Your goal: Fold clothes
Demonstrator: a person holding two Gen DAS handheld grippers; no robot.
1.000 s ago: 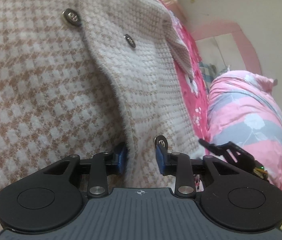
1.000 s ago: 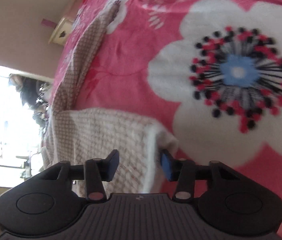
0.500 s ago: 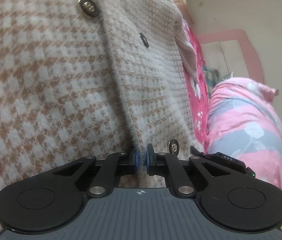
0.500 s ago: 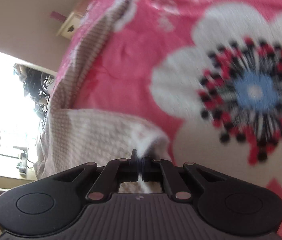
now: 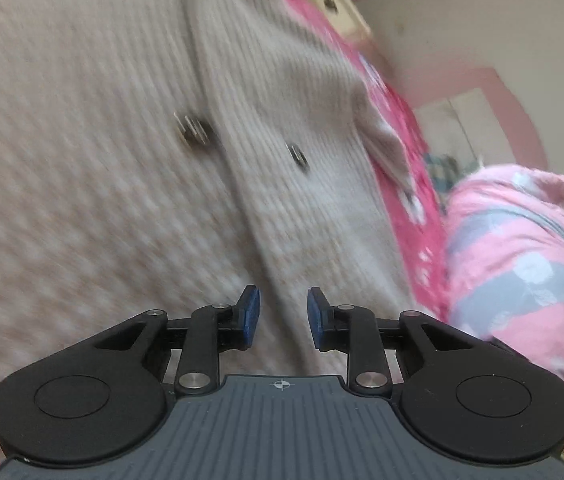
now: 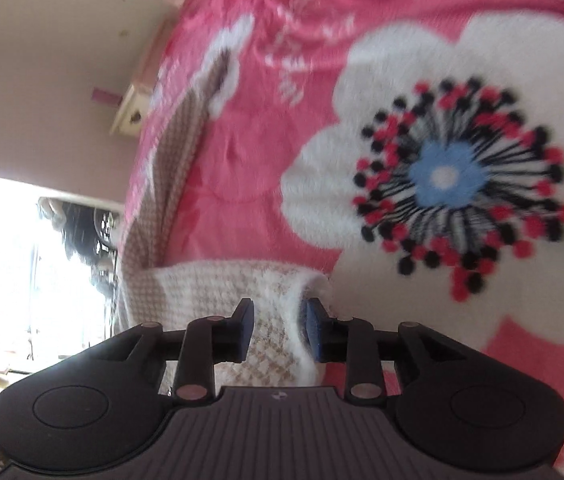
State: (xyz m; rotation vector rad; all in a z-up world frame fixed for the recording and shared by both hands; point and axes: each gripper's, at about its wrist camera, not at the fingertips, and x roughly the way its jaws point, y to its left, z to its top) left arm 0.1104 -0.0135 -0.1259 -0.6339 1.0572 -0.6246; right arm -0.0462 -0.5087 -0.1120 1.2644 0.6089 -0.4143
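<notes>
Only the left wrist view shows the checked coat's [image 5: 122, 160] buttons [image 5: 193, 135]; the right shows its fuzzy cuff [image 6: 266, 312] on the flowered bed [image 6: 442, 80]. The left tool [image 5: 280, 316] and right tool [image 6: 278, 330] are both opening, narrowly, fabric between unpressed.

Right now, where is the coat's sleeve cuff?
In the right wrist view, the sleeve cuff lies on the pink flowered blanket, low and centre, between the opening jaws of the right gripper, left of the big white flower.
</notes>
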